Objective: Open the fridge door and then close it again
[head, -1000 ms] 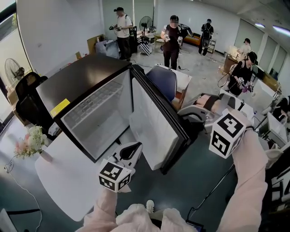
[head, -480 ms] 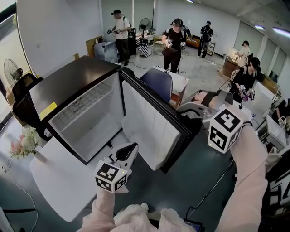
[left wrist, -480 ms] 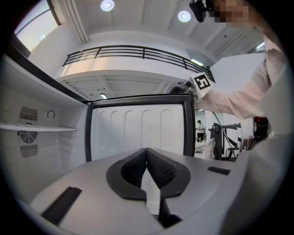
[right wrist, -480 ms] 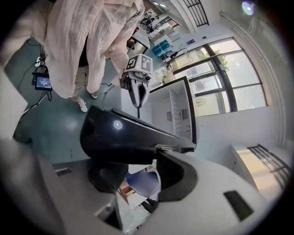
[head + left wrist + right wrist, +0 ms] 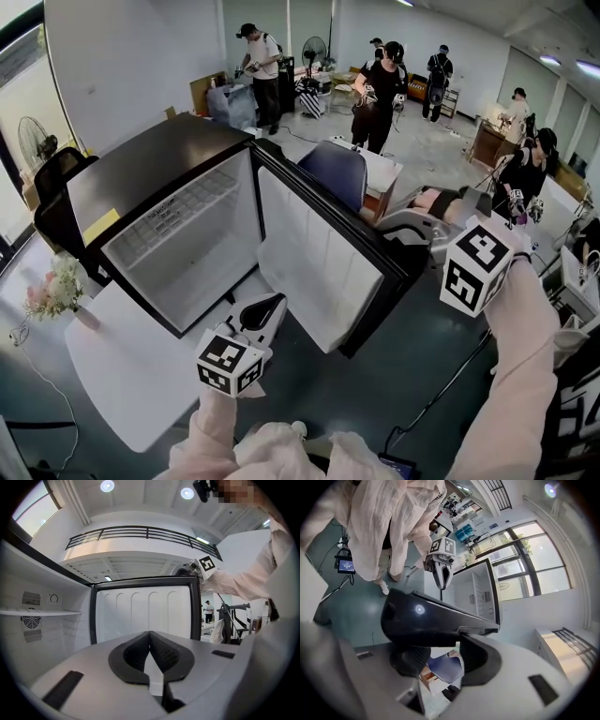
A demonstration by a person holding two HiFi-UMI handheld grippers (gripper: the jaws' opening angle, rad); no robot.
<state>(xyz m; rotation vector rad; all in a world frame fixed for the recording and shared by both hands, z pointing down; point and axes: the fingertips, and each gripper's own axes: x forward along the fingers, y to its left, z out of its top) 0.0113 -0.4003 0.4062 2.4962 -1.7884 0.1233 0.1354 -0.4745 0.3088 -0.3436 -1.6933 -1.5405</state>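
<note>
**Compact fridge, door open, on white table**

Item: one fridge (image 5: 150, 169), black-topped with a white interior, was set on a white table (image 5: 122, 366). Its door (image 5: 319, 272) was swung wide to the right, white liner showing, black edge uppermost. One wire shelf (image 5: 178, 220) was seen inside.

Writing: one yellow sticker (image 5: 110, 226) was fixed to the fridge top and one pale label (image 5: 169, 217) was seen by the shelf; print on both was too small to be read. Black-and-white square markers were carried on two cubes, one per gripper.

Grippers, two: the left gripper (image 5: 151, 641) was held low before the open cabinet, its pads pressed together with nothing between them. The right gripper (image 5: 440, 660) was held at the door's outer edge, jaws parted, the black edge lying across their tips; a firm hold could not be confirmed.

Surroundings: one bunch of flowers (image 5: 56, 291) stood at the table's left end. One blue chair (image 5: 337, 173) and one black chair (image 5: 56, 202) were noted, also two standing fans (image 5: 36, 141) (image 5: 314, 47). The floor (image 5: 412, 375) was dark grey-green near the fridge. At least five persons stood in the white-walled hall behind.
</note>
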